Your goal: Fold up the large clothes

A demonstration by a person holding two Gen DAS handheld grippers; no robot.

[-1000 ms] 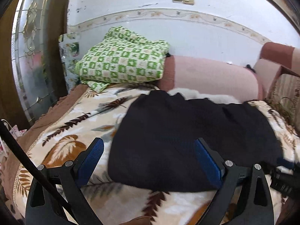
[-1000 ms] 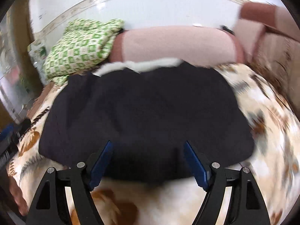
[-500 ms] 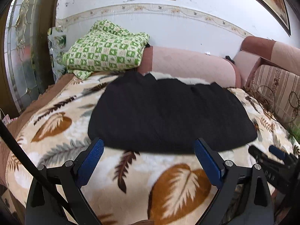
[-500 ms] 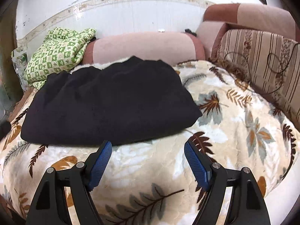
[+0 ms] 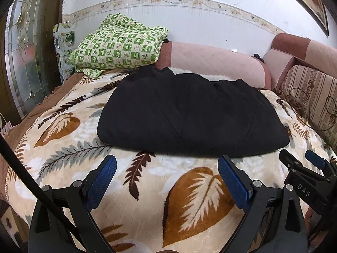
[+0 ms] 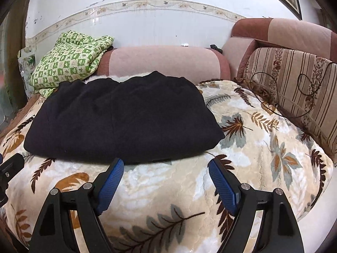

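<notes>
Standing wide apart and empty, the fingers of the left gripper (image 5: 166,181) and the right gripper (image 6: 166,178) touch nothing, hovering over the leaf-patterned blanket (image 5: 189,200) just short of the folded black garment (image 6: 124,120). That garment lies flat mid-blanket. Beyond it runs a pink bolster (image 6: 166,63), a green checkered quilt (image 5: 120,46) to its left, striped cushions (image 6: 294,84) to its right.

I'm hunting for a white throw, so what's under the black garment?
The black garment lies on the leaf blanket. Something white and fluffy peeks out behind it; the rest underneath is covered.
</notes>
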